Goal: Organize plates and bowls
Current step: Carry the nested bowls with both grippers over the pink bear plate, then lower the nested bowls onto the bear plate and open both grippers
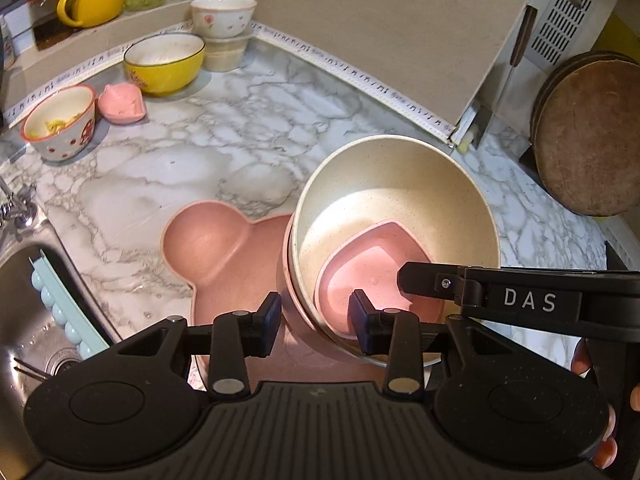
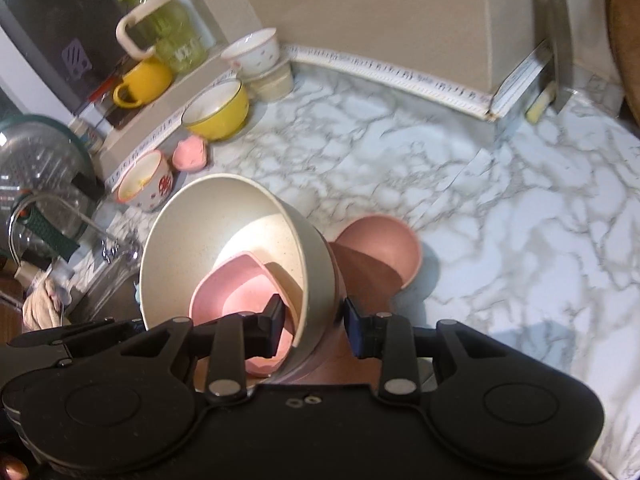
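A cream speckled bowl [image 1: 394, 184] holds a small pink heart-shaped dish [image 1: 374, 272] and sits tilted over a pink bear-shaped plate [image 1: 216, 248]. My left gripper [image 1: 314, 320] straddles the bowl's near left rim, one finger outside, one inside, with a gap showing. My right gripper [image 2: 312, 326] straddles the same cream bowl [image 2: 208, 224] at its right rim, pads close to the wall; the heart dish [image 2: 236, 292] and the plate's ear [image 2: 380, 248] show there. The right gripper's body [image 1: 520, 300] reaches in from the right.
Along the back wall stand a yellow bowl [image 1: 164, 62], a white flowered bowl [image 1: 223, 14] on a cup, a small pink dish [image 1: 122, 104] and a red-patterned cup [image 1: 60, 124]. A steel sink [image 1: 36, 320] lies left. A round wooden board [image 1: 588, 136] leans right.
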The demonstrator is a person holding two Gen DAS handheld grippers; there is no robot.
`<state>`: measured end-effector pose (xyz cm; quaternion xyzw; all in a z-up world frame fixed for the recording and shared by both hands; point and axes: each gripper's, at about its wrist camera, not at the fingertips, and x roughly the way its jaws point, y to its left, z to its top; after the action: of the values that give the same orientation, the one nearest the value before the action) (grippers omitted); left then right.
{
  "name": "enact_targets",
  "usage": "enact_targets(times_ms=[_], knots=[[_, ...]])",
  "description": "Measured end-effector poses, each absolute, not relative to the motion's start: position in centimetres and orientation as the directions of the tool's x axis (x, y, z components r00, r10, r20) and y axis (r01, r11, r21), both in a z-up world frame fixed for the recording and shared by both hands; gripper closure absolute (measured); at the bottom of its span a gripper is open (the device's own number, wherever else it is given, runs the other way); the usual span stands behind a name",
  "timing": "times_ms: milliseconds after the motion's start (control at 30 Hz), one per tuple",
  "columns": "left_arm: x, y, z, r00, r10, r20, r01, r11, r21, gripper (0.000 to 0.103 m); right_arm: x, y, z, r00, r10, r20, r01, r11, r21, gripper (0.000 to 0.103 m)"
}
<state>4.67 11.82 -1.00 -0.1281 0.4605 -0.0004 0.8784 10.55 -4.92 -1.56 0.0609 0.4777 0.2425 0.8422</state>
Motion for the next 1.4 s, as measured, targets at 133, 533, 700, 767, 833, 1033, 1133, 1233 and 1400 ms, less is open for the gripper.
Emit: enact_targets(times_ms=[133, 533, 700, 767, 833, 1033, 1133, 1233, 1400], knots=[[4.5, 11.7, -2.0, 0.575, -0.114, -0.81, -0.121, 0.967, -0.222, 0.067, 10.6, -4.4, -2.4, 0.414, 0.457, -0.787, -0.352, 0.878, 0.325, 0.071], [4.7, 11.6, -3.9, 0.547, -0.127, -0.828, -0.122, 0.966, -0.229, 0.067, 10.5, -4.1, -4.2, 0.397, 0.418, -0.817, -0.328, 0.896, 0.299, 0.071], [4.7, 11.9, -4.3, 0.552, -0.132, -0.823, -0.122, 0.964, -0.237, 0.067, 10.5, -4.1, -4.8, 0.395, 0.415, -0.819, -0.318, 0.899, 0.302, 0.071], [4.5, 12.1, -4.4, 0.56, -0.143, -0.816, -0.111, 0.963, -0.244, 0.067, 10.4, -4.1, -5.0, 0.403, 0.417, -0.814, -0.315, 0.899, 0.305, 0.071], [4.4, 12.3, -4.4, 0.562, -0.154, -0.813, -0.107, 0.961, -0.256, 0.067, 10.3, -4.2, -5.3, 0.414, 0.42, -0.807, -0.312, 0.899, 0.308, 0.07], [3.7, 12.3, -3.2, 0.607, -0.148, -0.78, -0.074, 0.968, -0.24, 0.065, 9.3, -5.4, -4.8, 0.447, 0.461, -0.766, -0.309, 0.884, 0.352, 0.068], [3.0, 12.2, -2.3, 0.641, -0.139, -0.755, -0.057, 0.972, -0.228, 0.056, 8.3, -6.1, -3.8, 0.484, 0.472, -0.737, -0.337, 0.878, 0.341, 0.06], [2.2, 11.9, -1.5, 0.669, -0.145, -0.729, -0.033, 0.974, -0.224, 0.053, 7.1, -6.8, -2.7, 0.525, 0.478, -0.704, -0.36, 0.874, 0.325, 0.047], [0.5, 10.9, -0.7, 0.712, -0.145, -0.688, 0.002, 0.979, -0.204, 0.039, 4.8, -8.1, -1.1, 0.59, 0.48, -0.649, -0.394, 0.873, 0.287, 0.033]])
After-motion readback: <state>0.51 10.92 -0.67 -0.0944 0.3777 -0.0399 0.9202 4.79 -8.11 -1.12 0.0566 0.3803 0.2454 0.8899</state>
